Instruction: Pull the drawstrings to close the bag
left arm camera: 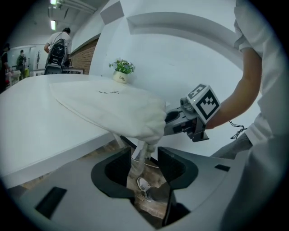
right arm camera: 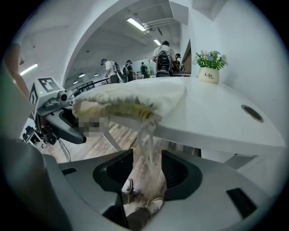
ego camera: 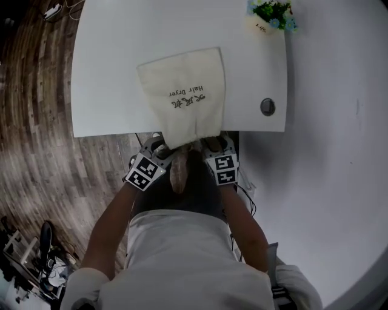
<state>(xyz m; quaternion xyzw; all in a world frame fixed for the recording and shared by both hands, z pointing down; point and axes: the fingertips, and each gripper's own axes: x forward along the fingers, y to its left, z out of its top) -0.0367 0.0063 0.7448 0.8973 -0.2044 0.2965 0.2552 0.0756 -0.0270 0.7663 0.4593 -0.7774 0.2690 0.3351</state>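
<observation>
Bag (ego camera: pixel 182 97) mouth past table (ego camera: pixel 103 91) edge, drawstrings (left arm camera: pixel 139 160) between parted fingers (left arm camera: pixel 118 170)

**First:** On your white table (ego camera: pixel 109 72), check 2 o'clock: a small potted plant (ego camera: pixel 271 15) with green leaves and pale blue flowers stands there, its cream pot lettered "Life".

**Second:** At 4 o'clock you have a round grey cable grommet (ego camera: pixel 267 107) set in the tabletop, near the front edge.

**First:** Dark wood-plank floor (ego camera: pixel 36 121) runs along your 9 o'clock, and white cables (ego camera: pixel 54 10) lie on it at 10 o'clock.

**Second:** Beyond the table, at your 12 o'clock, a person (right arm camera: pixel 163 49) wearing a dark backpack (right arm camera: pixel 162 62) stands facing away from you. Others stand farther off under ceiling strip lights (right arm camera: pixel 135 23).
</observation>
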